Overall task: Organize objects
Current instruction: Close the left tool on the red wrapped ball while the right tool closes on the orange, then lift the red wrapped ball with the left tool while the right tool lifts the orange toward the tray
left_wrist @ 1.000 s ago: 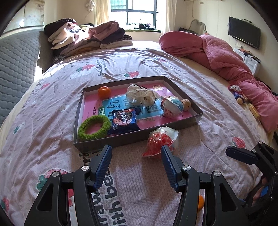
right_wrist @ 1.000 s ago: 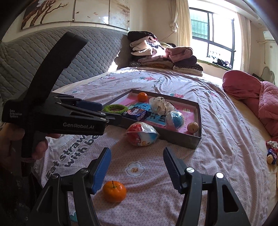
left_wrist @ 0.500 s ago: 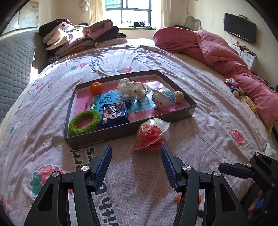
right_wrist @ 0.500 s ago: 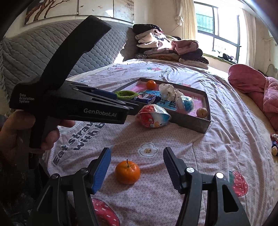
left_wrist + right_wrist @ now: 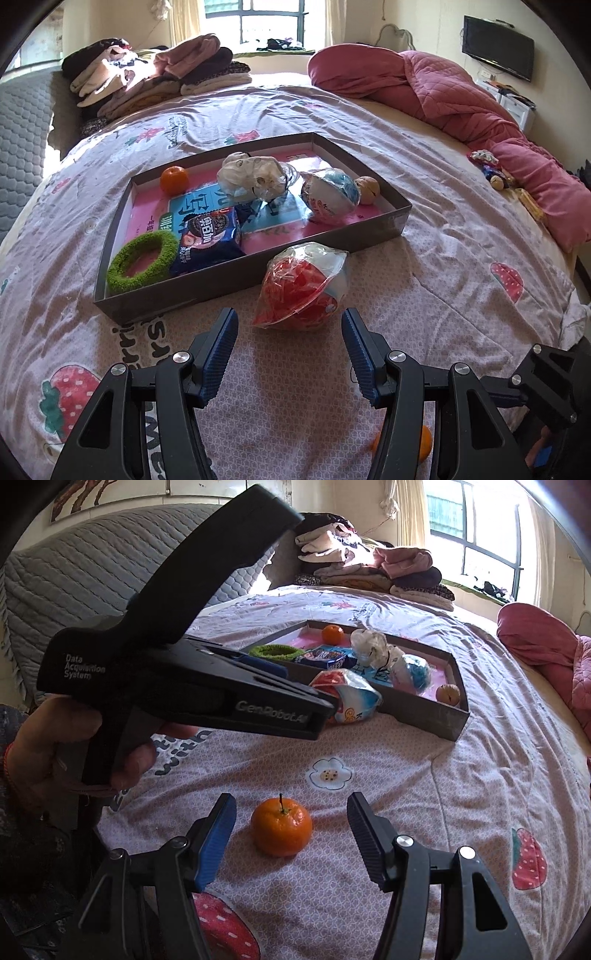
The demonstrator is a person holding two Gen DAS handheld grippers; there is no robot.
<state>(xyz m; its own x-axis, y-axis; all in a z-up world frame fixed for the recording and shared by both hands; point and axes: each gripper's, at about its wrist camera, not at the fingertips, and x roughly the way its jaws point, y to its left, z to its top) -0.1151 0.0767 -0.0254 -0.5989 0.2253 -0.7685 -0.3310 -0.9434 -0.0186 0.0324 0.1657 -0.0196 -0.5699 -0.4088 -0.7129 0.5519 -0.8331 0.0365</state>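
Orange fruit, one mandarin (image 5: 281, 826), lies on the bed between my right tool's (image 5: 291, 825) spread, empty jaws, while my left tool (image 5: 289, 345), likewise spread, lines up the red wrapped ball (image 5: 304, 286) at 12 o'clock, just outside the tray (image 5: 229, 278), evidently their destination.

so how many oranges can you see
2: one orange in the tray at its far left corner, one orange on the bedsheet between the open right tongs. Others may be hidden.
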